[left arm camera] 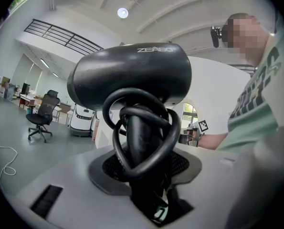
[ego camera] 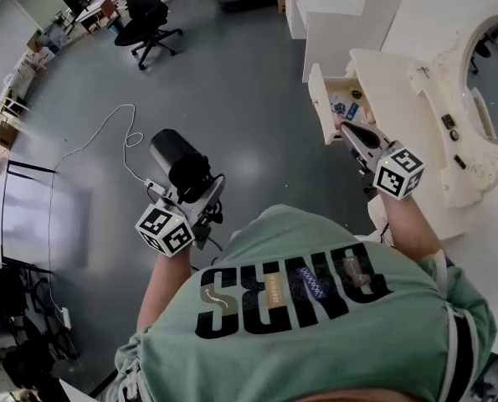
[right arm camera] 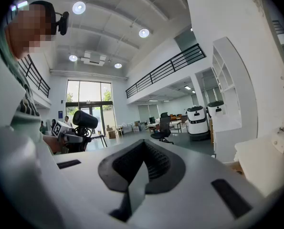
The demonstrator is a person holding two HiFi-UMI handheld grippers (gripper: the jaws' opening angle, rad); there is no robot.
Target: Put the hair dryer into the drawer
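Head view: the left claw (ego camera: 188,193), at lower left of centre, is clenched on the black hair dryer (ego camera: 180,164). It carries the dryer over the grey floor (ego camera: 232,82), well apart from the drawer (ego camera: 319,100). The drawer stands pulled out of the white counter (ego camera: 391,82) at upper right, and the small items inside it are too small to name. The right claw (ego camera: 354,135) points toward the drawer from just below it in the frame. A framed mirror (ego camera: 493,74) sits at the right edge. A black office chair (ego camera: 148,15) stands at the top, and a white cable (ego camera: 106,132) loops across the floor at left.

Left gripper view: only here does the grip itself show. The jaws clamp the dryer's handle, with its black cord (left arm camera: 146,142) wound around it, and the barrel lies across the upper centre. The person's green shirt (left arm camera: 256,104) fills the right side, and the office chair stands small at far left.

Right gripper view: the jaws are pressed together with nothing between them. The hair dryer shows small at centre left, upright in the other claw. White shelving (right arm camera: 226,94) rises at right beside two white machines (right arm camera: 197,120). A railed balcony (right arm camera: 165,68) runs above them, under round ceiling lights (right arm camera: 78,7).
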